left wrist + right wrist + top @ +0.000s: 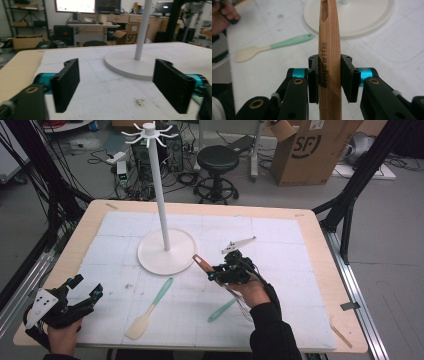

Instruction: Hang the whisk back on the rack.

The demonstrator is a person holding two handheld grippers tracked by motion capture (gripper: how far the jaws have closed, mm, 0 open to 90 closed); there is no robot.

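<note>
My right gripper [220, 271] is shut on a wooden utensil handle [202, 263], held above the mat just right of the white stand's base [150, 260]. In the right gripper view the handle [329, 50] stands upright between the jaws of that gripper [329, 78], a hanging hole near its tip; its lower end is hidden. The stand's pole [161, 195] rises to a ring of hooks [149, 134]. My left gripper [82, 296] rests open at the table's near left corner. In its own view the left gripper [116, 85] has nothing between its jaws, with the stand's base [127, 65] ahead.
A spatula with a mint handle and cream blade [149, 310] lies on the white mat [280, 250], also seen as the spatula [272, 47]. A second mint handle [221, 310] lies partly under my right hand. Behind the table stand a stool [217, 167] and a cardboard box [310, 150].
</note>
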